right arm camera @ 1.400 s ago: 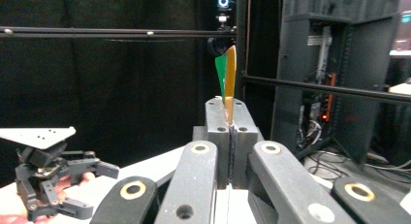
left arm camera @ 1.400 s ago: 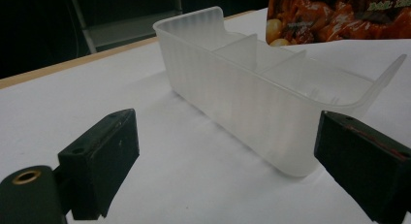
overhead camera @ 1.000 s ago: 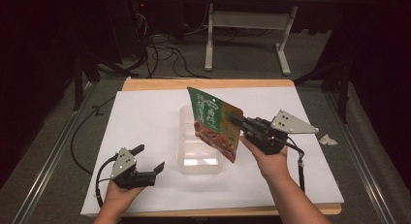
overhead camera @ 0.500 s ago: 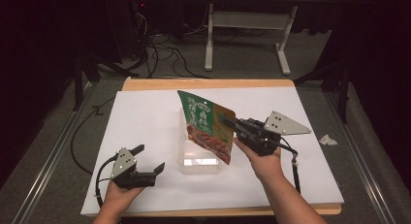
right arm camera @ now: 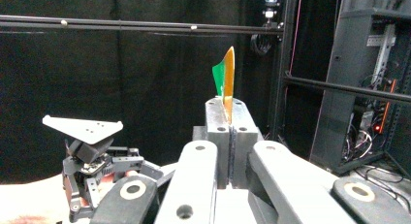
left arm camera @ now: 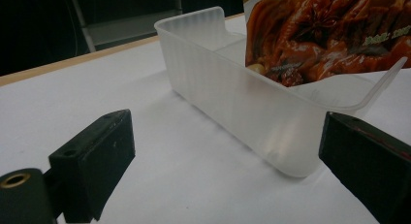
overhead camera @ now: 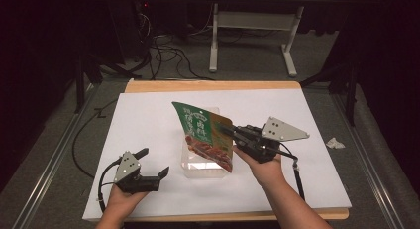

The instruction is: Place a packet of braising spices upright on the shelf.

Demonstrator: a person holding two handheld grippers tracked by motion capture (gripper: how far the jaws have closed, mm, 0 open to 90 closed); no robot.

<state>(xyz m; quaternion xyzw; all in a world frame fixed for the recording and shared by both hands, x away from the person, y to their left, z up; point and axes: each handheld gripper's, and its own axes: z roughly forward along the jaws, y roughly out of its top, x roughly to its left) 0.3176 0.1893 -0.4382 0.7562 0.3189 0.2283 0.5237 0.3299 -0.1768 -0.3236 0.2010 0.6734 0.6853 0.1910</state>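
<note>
My right gripper [overhead camera: 232, 134] is clamped on the edge of a food pouch [overhead camera: 208, 135], and I hold it up over the clear plastic container [overhead camera: 200, 165] that sits near the middle of the white table sheet [overhead camera: 148, 120]. From the high view the pouch hangs tilted, its top corner leaning away toward the far left, its lower end dipping toward the container's near part. In my right gripper view the jaws are pressed together with the pouch [right arm camera: 226, 78] seen edge-on, a thin green and orange sliver rising straight out between them.

The pouch is green at the top with pale lettering I cannot read, and its lower half carries a picture of reddish-brown braised food. In my left gripper view that printed bottom edge [left arm camera: 324, 35] hangs just above the rim of the container [left arm camera: 242, 103], over its nearer compartment; I cannot tell whether it touches the plastic. The container is a frosted, translucent, long tub with rounded corners and a divider across it.

My left gripper [overhead camera: 151, 164] rests low on the sheet at the near left, jaws spread wide and holding nothing, pointing toward the container, which lies just beyond its tips. My other gripper [right arm camera: 92, 156] shows at the left of the right gripper view, grey plate on top.
</note>
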